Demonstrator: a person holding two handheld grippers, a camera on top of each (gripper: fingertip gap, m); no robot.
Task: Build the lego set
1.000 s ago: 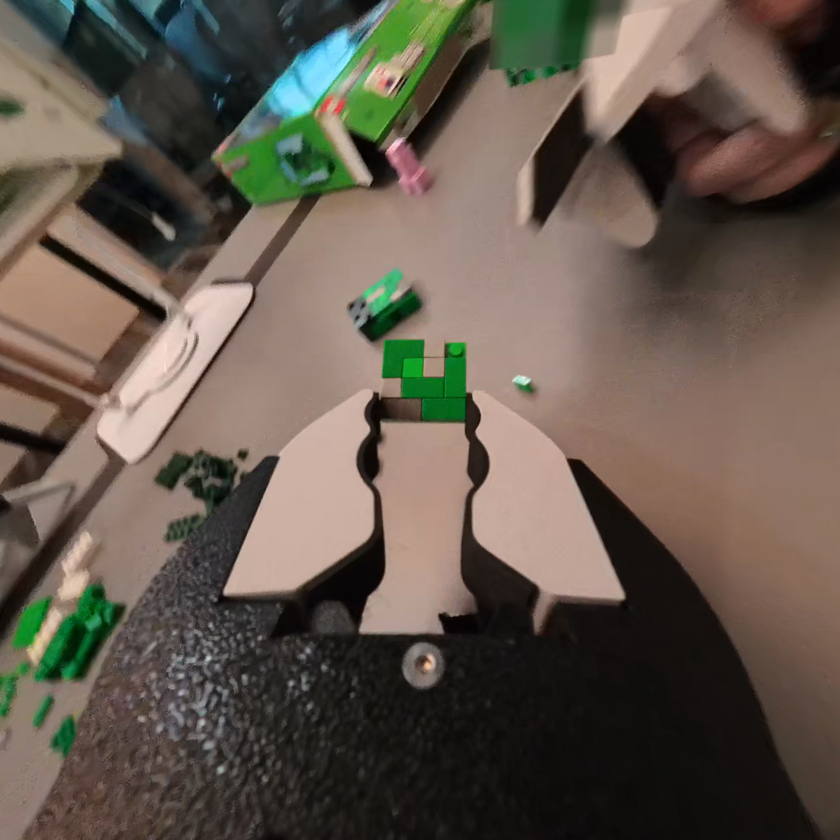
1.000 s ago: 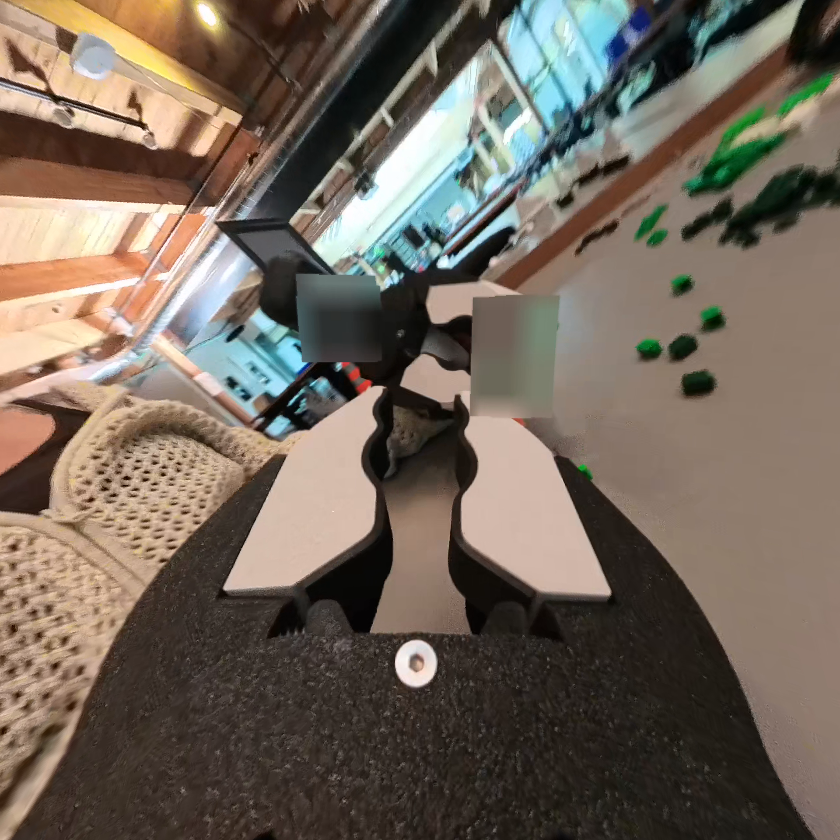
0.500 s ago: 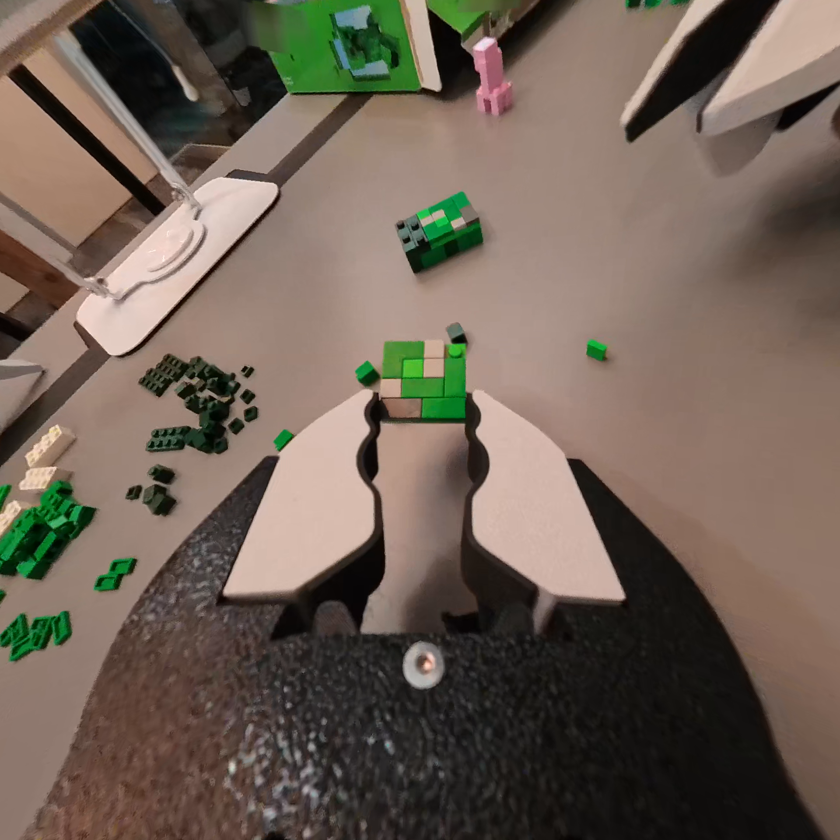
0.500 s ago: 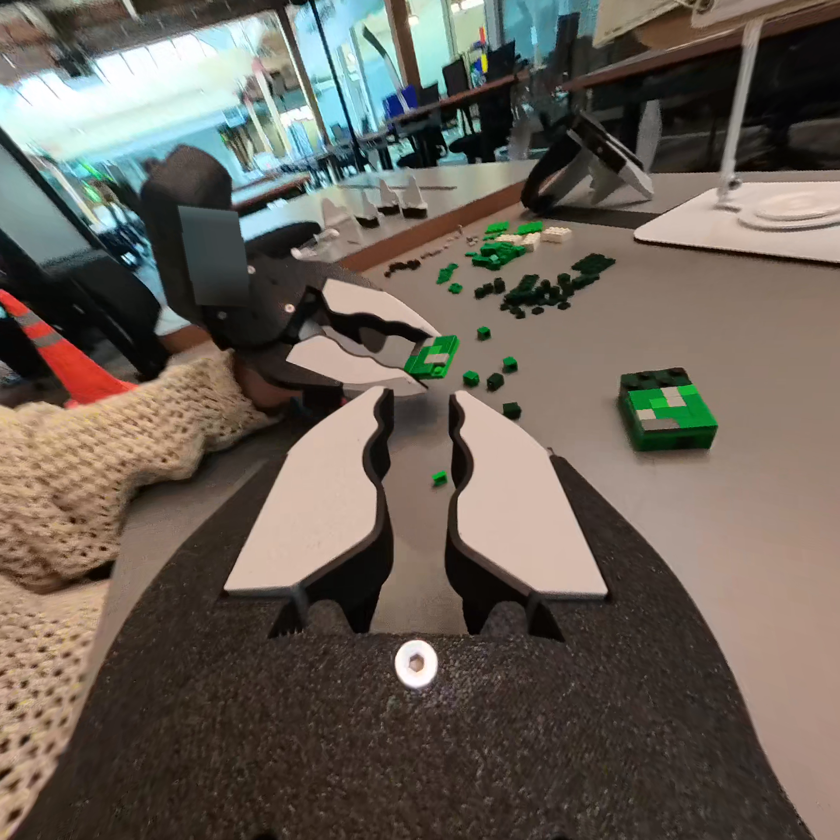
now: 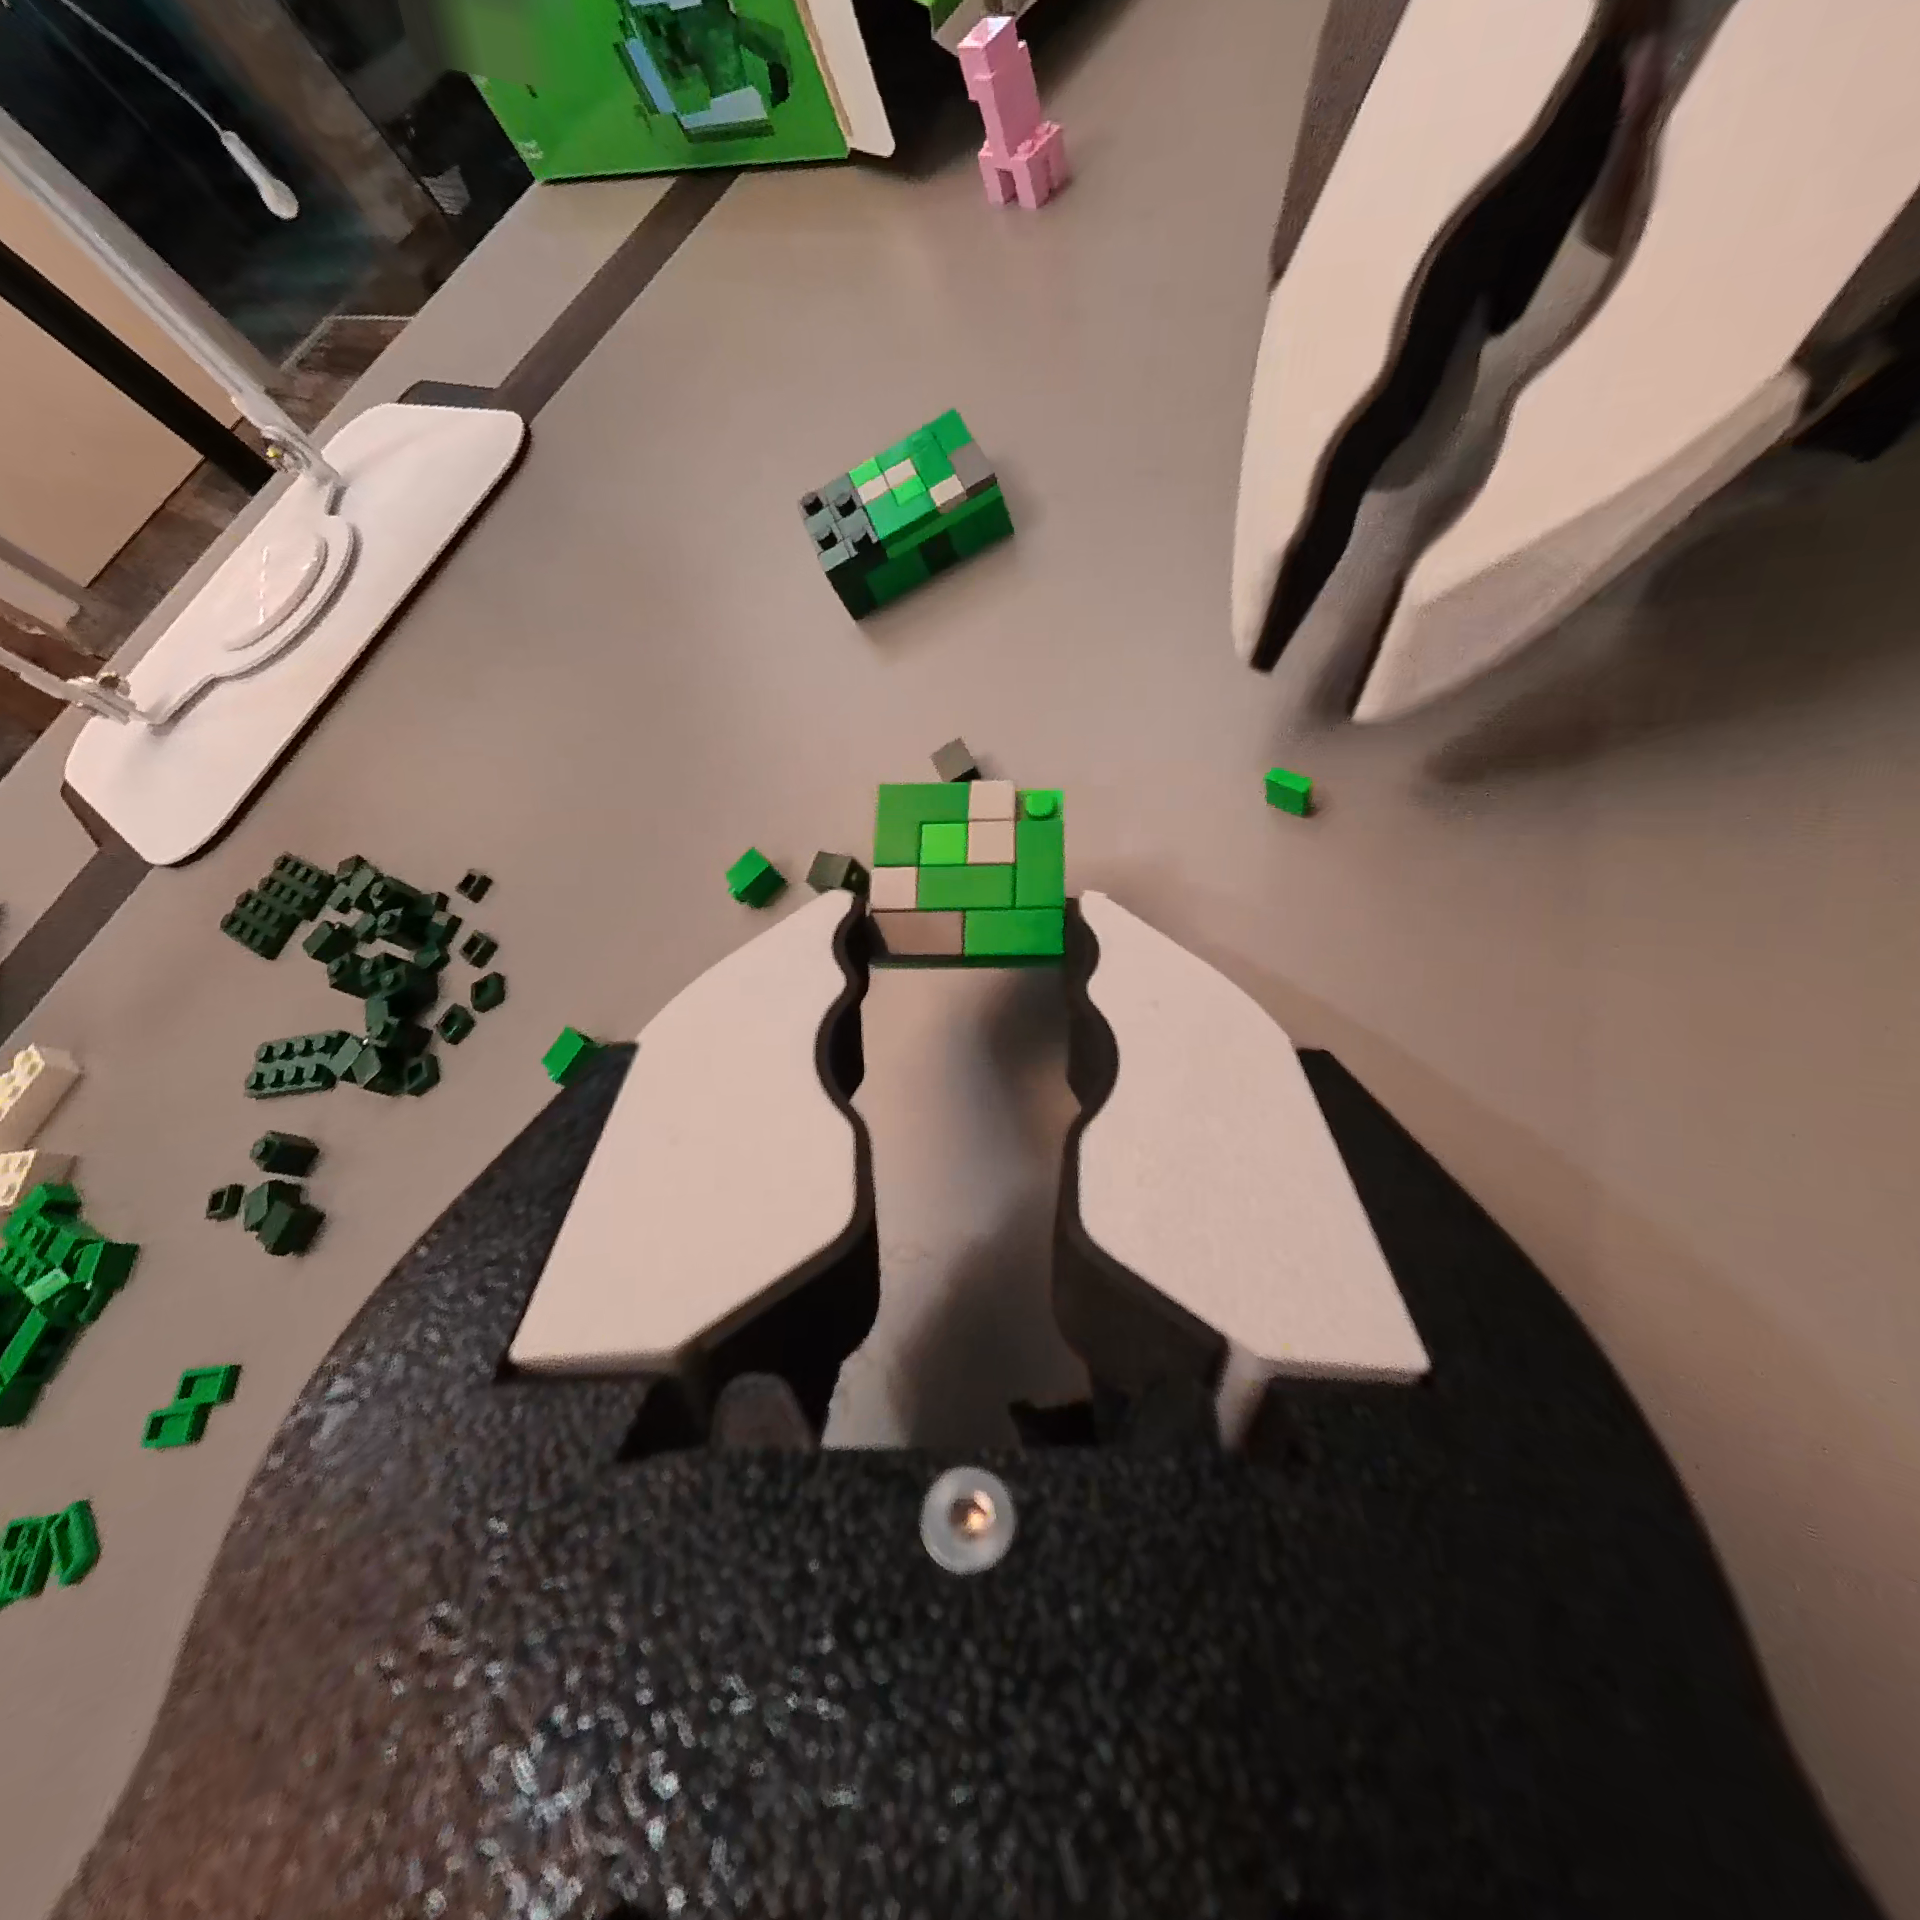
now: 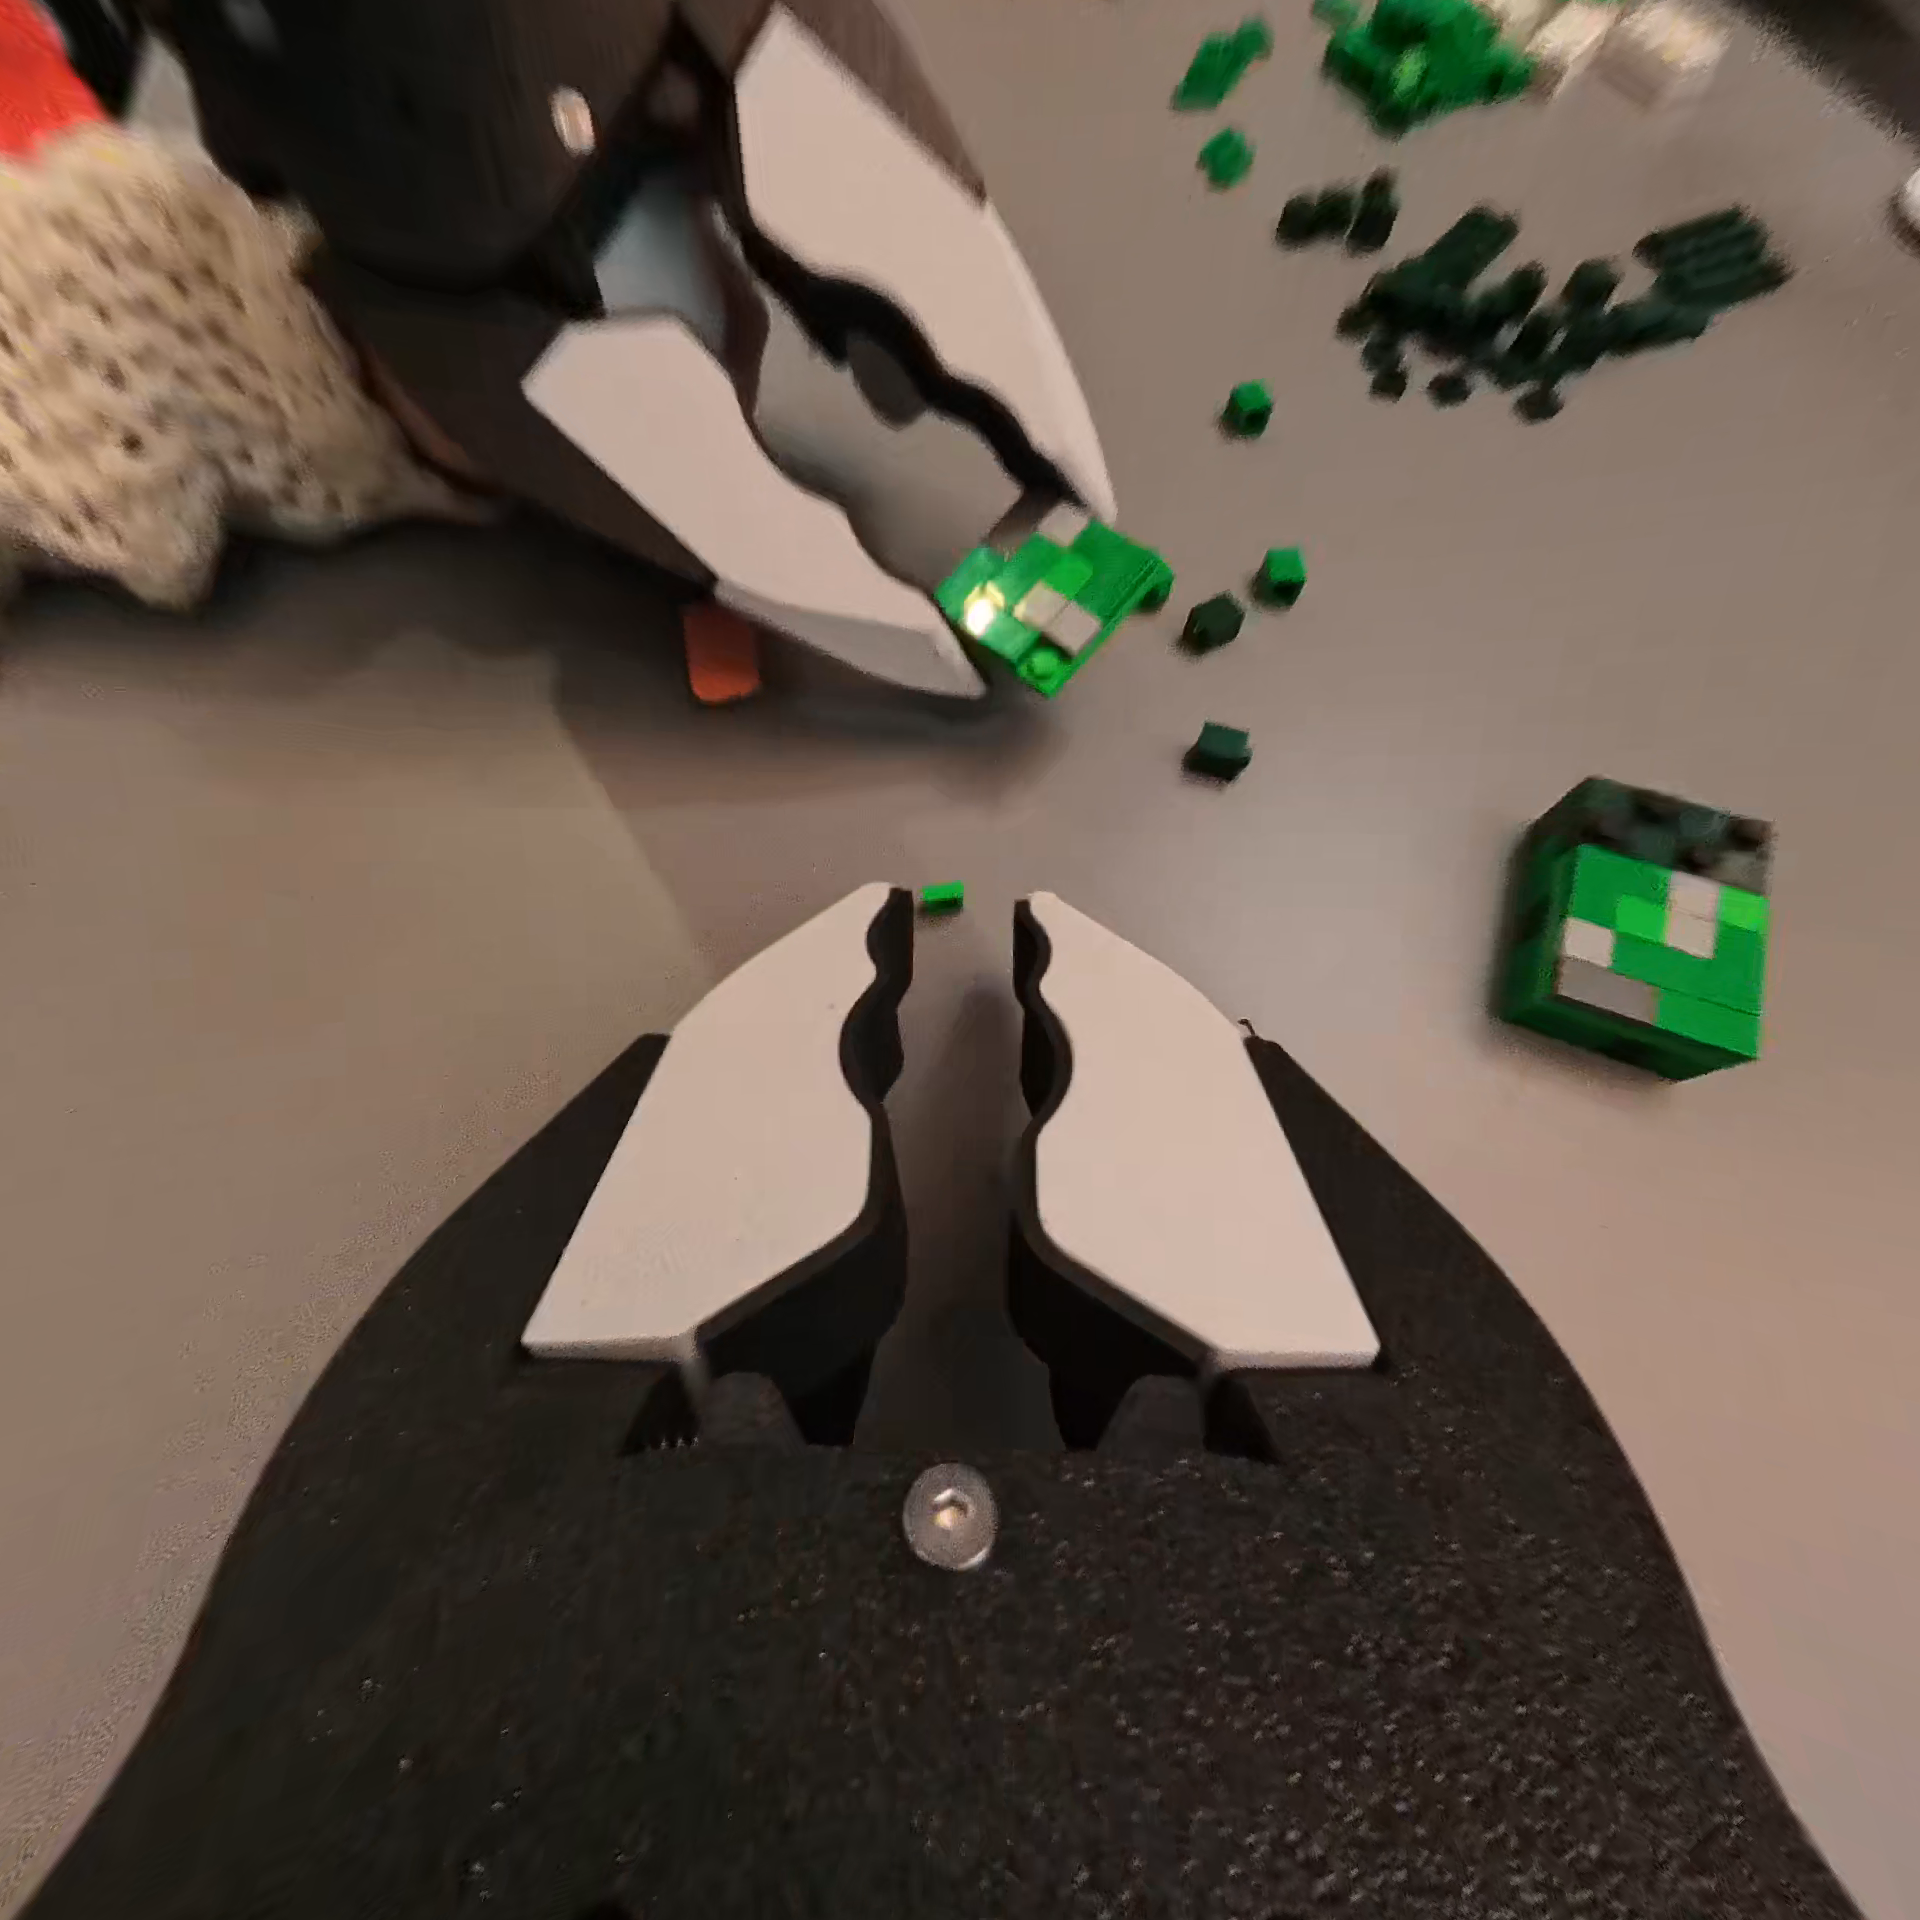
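My left gripper is shut on a flat green panel tiled in green, grey and white, and holds it just above the grey table. The right wrist view shows that panel in the left gripper too. My right gripper is open with a narrow gap and empty, low over the table. A tiny bright green piece lies just past its fingertips. That piece lies below the right gripper in the left wrist view. A built green cube rests on the table.
Piles of dark green pieces and bright green pieces lie at left, with a few loose ones near the panel. A white stand base, a green box and a pink figure sit farther off. A knitted sleeve is behind the left gripper. My right fingertips sit around 7 cm from my left ones. The built green cube is about 10 cm from my right fingertips. It turns up in the right wrist view as well.
My right gripper has swung down toward the table and now points at the tiny green piece. My left gripper, still holding the panel, has moved closer to the loose pieces.
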